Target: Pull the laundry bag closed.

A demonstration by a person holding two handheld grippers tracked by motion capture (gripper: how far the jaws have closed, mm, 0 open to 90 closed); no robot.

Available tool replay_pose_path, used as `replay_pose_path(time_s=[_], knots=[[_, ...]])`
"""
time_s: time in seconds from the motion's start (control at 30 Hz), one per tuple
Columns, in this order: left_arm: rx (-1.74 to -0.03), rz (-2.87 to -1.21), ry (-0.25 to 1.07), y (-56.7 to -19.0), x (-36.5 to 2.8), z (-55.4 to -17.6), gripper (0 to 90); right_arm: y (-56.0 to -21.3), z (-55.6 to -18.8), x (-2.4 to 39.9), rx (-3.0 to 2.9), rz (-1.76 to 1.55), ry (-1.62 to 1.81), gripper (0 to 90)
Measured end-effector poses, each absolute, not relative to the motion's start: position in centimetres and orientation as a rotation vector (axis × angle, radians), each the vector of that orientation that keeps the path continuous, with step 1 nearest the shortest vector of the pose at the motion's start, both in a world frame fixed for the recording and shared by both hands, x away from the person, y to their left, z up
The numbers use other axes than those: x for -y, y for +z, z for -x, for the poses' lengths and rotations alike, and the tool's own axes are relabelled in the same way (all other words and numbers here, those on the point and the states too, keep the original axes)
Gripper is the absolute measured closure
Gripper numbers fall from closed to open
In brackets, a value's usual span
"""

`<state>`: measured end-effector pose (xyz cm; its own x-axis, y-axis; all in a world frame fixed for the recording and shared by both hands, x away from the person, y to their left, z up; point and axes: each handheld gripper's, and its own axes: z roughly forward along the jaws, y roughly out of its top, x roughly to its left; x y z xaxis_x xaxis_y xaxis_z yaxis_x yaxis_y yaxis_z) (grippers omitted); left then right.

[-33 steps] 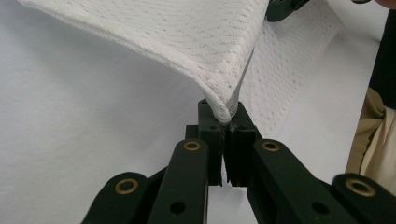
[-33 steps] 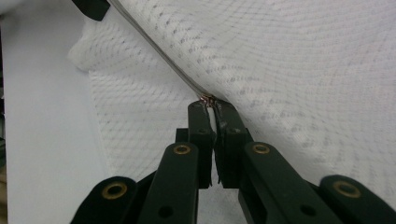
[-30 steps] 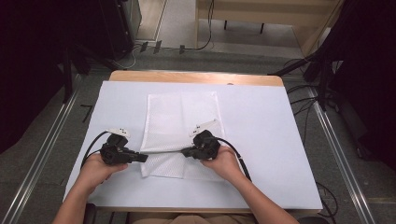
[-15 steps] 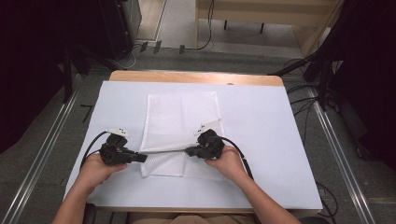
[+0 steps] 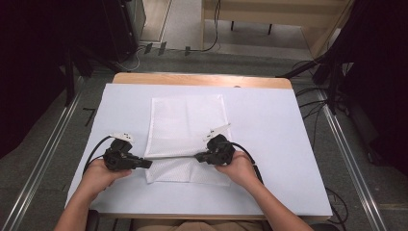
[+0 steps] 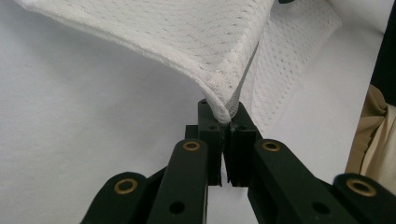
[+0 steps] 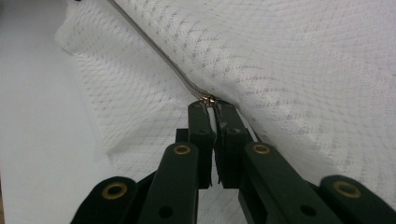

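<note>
White mesh bag (image 5: 185, 126) lies on the white-covered table (image 5: 288, 144), its near part lifted between 2 grippers. The left gripper (image 6: 223, 125) pinches a corner; the right gripper (image 7: 211, 103) pinches the zipper (image 7: 159, 56) edge.

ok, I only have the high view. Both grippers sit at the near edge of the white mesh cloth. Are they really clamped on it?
Observer: Yes. In the left gripper view the left gripper is shut on a corner of the mesh cloth, which lifts off the table from there.
Operator: And the right?
Observer: The right gripper is shut on a small metal piece, apparently a zipper pull, at the end of a grey zipper line running along the cloth.
Operator: One layer or two?
Observer: Two. The left gripper view shows a lower mesh layer lying flat beyond the lifted one.
</note>
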<state>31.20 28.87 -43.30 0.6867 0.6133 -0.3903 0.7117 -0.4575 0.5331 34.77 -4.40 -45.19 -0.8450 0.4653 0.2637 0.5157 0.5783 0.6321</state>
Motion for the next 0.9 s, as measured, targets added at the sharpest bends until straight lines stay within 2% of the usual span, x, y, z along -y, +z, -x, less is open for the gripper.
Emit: replay_pose_path(time_s=[0.9], knots=[[-1.013,-2.207,-0.189,-43.3,-29.0,-31.1,87.3,-45.1,-34.7,6.7,2.727,0.896,-1.111,87.9]])
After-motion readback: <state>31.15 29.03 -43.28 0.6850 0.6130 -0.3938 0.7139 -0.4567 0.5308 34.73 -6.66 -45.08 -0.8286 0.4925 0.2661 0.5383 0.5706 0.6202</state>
